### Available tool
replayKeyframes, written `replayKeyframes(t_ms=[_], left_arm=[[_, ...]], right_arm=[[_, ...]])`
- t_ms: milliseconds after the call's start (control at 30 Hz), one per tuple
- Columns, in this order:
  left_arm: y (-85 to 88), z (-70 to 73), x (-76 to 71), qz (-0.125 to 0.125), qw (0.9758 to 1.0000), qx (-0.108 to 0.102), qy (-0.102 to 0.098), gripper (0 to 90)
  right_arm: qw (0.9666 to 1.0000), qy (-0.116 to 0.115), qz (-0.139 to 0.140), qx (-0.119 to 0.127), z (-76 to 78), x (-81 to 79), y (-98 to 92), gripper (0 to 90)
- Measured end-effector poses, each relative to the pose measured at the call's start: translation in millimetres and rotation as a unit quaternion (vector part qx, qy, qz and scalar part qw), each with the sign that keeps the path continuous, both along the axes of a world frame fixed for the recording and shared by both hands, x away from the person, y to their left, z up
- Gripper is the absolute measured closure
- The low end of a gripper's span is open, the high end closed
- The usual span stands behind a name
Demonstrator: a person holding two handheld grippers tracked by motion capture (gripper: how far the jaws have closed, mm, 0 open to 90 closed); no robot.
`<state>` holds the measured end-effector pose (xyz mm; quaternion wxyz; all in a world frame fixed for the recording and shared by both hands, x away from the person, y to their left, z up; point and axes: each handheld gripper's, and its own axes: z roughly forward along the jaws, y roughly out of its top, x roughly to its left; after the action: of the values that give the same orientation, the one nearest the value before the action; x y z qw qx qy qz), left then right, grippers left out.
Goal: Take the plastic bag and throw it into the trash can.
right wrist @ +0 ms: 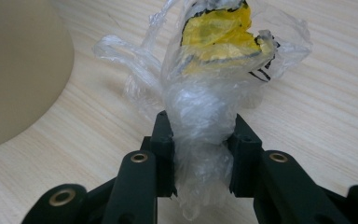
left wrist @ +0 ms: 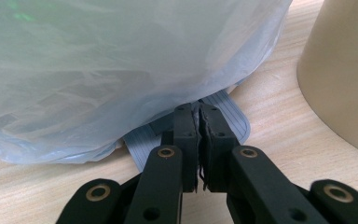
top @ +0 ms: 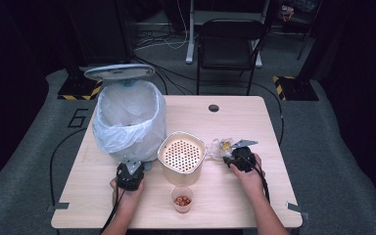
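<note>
One bin [top: 129, 115], lined with a clear bag, stands at the surface's [top: 235, 196] left rear, lid raised. One beige pot [top: 181, 157] with a perforated insert sits mid-surface. One cup [top: 182, 198] holds reddish pieces. Right gripper [right wrist: 204, 140]: fingers clamped on one crumpled wrapper [right wrist: 214, 70] beside the pot. Left gripper [left wrist: 199, 135]: fingers pressed together, empty, at the bin's pedal [left wrist: 228, 116].

Lab-like recording space: hazard-taped stands [top: 80, 91], floor cables [top: 162, 41], folding chair [top: 229, 45], dark surround.

clear wrapper [right wrist: 200, 116], yellow-black print | beige strainer bin [top: 181, 155], dotted holes | trash bag [top: 129, 122] translucent white | table [top: 235, 196] light woodgrain
</note>
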<state>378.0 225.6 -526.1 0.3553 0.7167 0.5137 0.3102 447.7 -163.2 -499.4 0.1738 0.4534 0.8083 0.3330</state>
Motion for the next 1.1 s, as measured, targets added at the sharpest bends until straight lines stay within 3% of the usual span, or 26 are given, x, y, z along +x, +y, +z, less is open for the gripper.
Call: replayKeyframes(t_ms=[167,400,600,733,967,1100], left_arm=[[0.0,-0.1,0.1,0.0,1.0,0.001,-0.001,85.7],[-0.6,-0.5,0.3,0.001,1.0,0.005,-0.007,85.7],[-0.3,0.1,0.0,0.0,1.0,0.006,-0.002,85.7],[0.1,0.2,0.1,-0.002,1.0,0.004,-0.001,85.7],[-0.2,-0.3,0.3,0.0,1.0,0.005,-0.005,85.7],[0.0,0.1,0.1,-0.001,1.0,0.005,-0.002,85.7]], right_arm=[[1.0,-0.005,0.0,-0.004,12.4,-4.6,-1.6,69.1],[0.9999,-0.012,0.002,0.001,45.4,-12.5,-3.3,69.4],[0.9996,-0.022,0.02,0.003,75.8,-16.3,-2.2,69.4],[0.9995,-0.025,0.02,0.001,86.4,-17.7,-0.5,69.5],[0.9986,-0.038,0.037,0.006,112.1,-21.2,4.1,69.6],[0.9972,-0.051,0.054,-0.003,130.3,-23.8,11.8,69.7]])
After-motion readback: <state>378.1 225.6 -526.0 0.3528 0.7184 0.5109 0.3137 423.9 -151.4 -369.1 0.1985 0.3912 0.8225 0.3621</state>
